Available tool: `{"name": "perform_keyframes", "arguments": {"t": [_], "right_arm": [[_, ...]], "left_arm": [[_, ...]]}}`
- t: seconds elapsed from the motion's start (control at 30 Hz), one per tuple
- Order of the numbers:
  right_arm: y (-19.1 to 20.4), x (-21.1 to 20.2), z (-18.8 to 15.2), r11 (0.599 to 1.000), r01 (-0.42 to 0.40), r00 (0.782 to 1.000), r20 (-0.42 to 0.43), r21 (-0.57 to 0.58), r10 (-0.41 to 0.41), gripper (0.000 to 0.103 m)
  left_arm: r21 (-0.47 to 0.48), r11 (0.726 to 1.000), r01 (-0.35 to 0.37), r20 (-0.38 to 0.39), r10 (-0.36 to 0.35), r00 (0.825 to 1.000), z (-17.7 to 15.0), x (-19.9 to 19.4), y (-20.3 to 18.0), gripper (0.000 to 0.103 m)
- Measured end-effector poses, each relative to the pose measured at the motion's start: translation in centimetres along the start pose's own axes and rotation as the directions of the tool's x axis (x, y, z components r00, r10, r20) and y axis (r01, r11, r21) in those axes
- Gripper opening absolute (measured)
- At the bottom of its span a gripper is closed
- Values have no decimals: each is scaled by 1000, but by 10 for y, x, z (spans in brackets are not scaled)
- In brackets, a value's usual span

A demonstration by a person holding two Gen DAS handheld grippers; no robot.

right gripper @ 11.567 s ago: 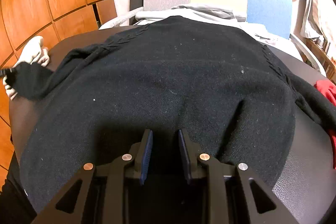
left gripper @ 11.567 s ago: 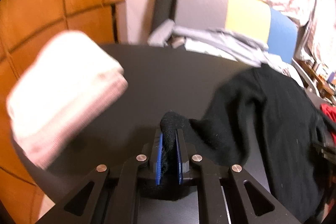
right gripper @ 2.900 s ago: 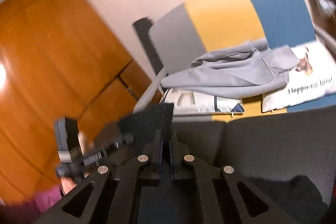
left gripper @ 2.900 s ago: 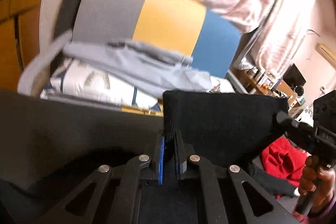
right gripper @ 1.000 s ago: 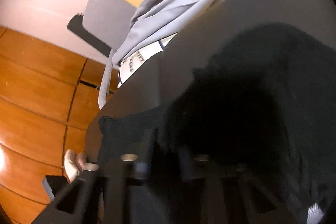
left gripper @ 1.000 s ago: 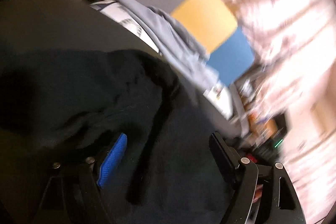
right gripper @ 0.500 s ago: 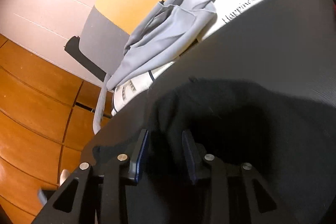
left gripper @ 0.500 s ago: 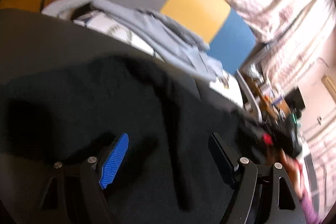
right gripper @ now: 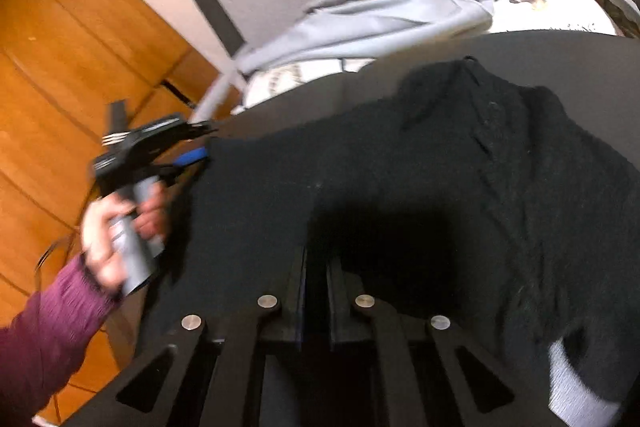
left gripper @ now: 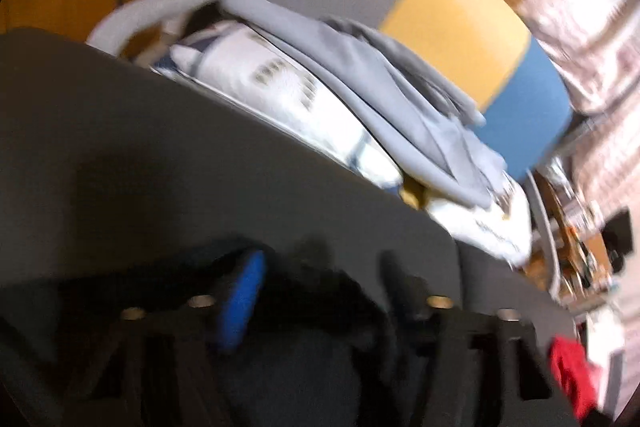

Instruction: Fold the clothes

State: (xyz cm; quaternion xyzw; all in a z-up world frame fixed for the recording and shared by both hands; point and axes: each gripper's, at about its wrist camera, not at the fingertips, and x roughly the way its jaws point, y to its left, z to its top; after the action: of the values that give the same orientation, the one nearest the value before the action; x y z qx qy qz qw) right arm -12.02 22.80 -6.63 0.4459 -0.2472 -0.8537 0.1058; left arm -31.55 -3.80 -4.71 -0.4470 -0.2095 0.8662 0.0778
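A black knit sweater [right gripper: 440, 163] lies folded over on the dark table [right gripper: 600, 59]. My left gripper [left gripper: 320, 287] is open, its jaws around the sweater's left edge [left gripper: 312, 307]; it also shows in the right wrist view [right gripper: 200, 143], at the sweater's far left corner. My right gripper [right gripper: 316, 267] has its jaws nearly together on a fold of the black sweater at the near edge.
Behind the table stands a chair with a grey, yellow and blue back [left gripper: 440, 7] holding a grey garment [left gripper: 360, 75] and white cushions [left gripper: 280, 87]. A red cloth [left gripper: 568, 375] lies at the table's right. Wooden panels [right gripper: 60, 67] line the left wall.
Both grippers have pulled back toward the sweater's edges. My right gripper's jaws have closed in from open to nearly together on the fabric. My left gripper stays open, lower on the sweater.
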Motion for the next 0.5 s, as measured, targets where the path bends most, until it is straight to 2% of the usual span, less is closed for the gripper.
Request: {"name": "perform_keyframes", "arguments": {"t": [0.03, 0.1, 0.17, 0.23, 0.33, 0.4, 0.5], "right_arm": [[2, -2, -4, 1000, -4, 1000, 0, -3, 4, 7], [-2, 0, -10, 1000, -17, 1000, 20, 14, 17, 10], [-4, -1, -7, 998, -50, 999, 8, 28, 50, 25], [-7, -13, 0, 999, -30, 998, 52, 32, 28, 25], [-20, -32, 21, 997, 16, 990, 140, 73, -26, 26], [-36, -35, 45, 990, 14, 984, 172, 140, -38, 28], [-55, -15, 73, 969, -14, 993, 117, 247, -15, 30]], "left_arm": [[-31, 999, -23, 11, 23, 1000, 4, 2, 8, 52], [-79, 996, -45, 23, 47, 999, 8, 2, 24, 40], [-94, 995, -24, 31, 27, 999, 6, -5, 36, 39], [-62, 998, 3, 24, -2, 1000, -1, -15, 36, 40], [-2, 999, 48, 9, -48, 999, -12, -31, 32, 51], [20, 999, 40, -20, -40, 999, -17, -27, 17, 66], [50, 999, 20, -69, -17, 997, -25, -16, -8, 71]]}}
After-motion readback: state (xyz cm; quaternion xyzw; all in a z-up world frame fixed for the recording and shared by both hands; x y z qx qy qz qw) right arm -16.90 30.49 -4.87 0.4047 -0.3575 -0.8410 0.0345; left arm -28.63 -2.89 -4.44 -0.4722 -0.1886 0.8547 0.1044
